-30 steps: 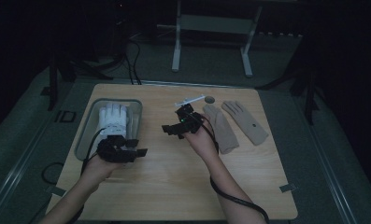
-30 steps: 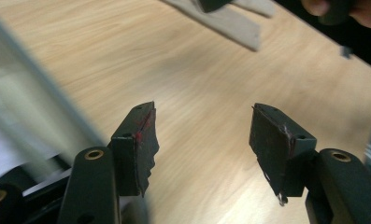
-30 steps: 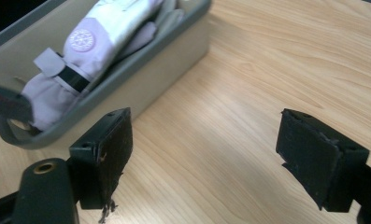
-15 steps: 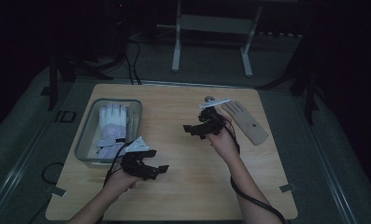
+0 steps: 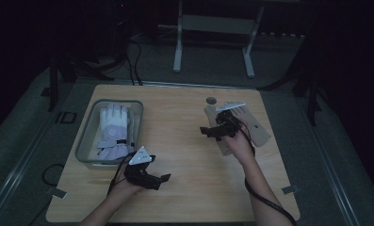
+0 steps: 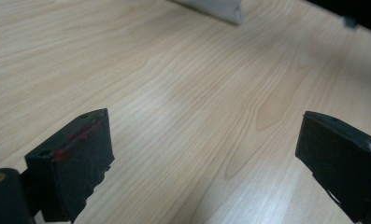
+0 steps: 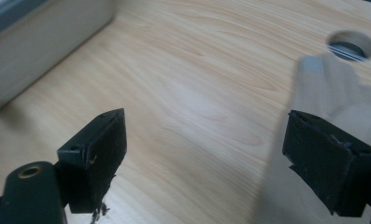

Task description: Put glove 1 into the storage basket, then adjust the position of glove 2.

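- A white glove (image 5: pixel 113 128) lies in the grey bin (image 5: pixel 83 142) at the bench's (image 5: pixel 184 141) left side.
- The left gripper (image 5: pixel 162 179), just in front of the bin, holds nothing; its jaws have just been opening.
- The right gripper (image 5: pixel 205 132) hovers released over the beige gloves (image 5: pixel 255 127), also just opening; judged next: lower and pinch one glove for the bin.

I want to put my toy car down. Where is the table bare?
Bare wood lies between the grey bin and the beige gloves, and along the near edge between the forearms. The bin holds a white glove; the right side is crowded.
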The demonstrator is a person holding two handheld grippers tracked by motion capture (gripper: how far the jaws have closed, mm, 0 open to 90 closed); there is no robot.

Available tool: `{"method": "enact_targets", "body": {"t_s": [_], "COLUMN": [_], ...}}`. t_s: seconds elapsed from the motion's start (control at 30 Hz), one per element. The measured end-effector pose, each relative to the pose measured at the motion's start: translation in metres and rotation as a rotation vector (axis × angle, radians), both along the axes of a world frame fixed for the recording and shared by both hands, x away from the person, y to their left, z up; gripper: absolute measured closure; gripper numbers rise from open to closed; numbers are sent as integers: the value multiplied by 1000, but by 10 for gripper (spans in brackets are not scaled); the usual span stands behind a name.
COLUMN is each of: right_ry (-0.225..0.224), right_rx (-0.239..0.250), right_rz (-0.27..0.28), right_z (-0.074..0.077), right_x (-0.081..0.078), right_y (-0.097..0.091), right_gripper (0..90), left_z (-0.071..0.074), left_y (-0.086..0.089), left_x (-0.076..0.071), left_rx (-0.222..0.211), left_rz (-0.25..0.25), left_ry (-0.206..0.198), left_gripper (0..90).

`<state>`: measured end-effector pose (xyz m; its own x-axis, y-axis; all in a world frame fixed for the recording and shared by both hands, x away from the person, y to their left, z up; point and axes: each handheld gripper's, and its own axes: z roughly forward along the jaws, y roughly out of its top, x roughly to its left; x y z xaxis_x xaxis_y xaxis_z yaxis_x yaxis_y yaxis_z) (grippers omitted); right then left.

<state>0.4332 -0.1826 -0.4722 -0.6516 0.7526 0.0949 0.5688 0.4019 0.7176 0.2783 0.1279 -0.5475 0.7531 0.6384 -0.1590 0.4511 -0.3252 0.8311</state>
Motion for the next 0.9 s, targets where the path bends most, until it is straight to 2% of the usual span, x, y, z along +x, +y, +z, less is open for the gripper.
{"method": "enact_targets", "body": {"t_s": [0.1,0.23,0.33,0.4,0.5,0.6,0.8,0.9], "right_ry": [21,-5,-32,-39,-47,-55,-51,-64], "right_rx": [8,-18,-57,-46,-58,-68,-104,-153], "right_rz": [-26,-58,-67,-82,-90,-88,-83,-84], "right_z": [-3,-9,-13,-17,-22,-28,-43,-50], "right_x": [4,6,10,14,19,25,39,46], "right_y": [-8,-17,-26,-33,-40,-45,-45,-44], "right_gripper": [126,127,182,240,320,376,418,436], "left_z": [-7,-13,-16,-17,-18,-20,-23,-23], "left_y": [-1,-4,-7,-9,-12,-13,-13,-12], "left_x": [-2,-3,-6,-7,-10,-13,-14,-15], "left_rx": [-6,-9,-7,-8,-4,-29,-52,-54], "left_rz": [2,1,-9,-16,-23,-43,-28,-28], "left_ry": [13,15,1,-8,-19,-43,-50,-63], "left_gripper": [40,40,40,40,30,30,30,31]}}
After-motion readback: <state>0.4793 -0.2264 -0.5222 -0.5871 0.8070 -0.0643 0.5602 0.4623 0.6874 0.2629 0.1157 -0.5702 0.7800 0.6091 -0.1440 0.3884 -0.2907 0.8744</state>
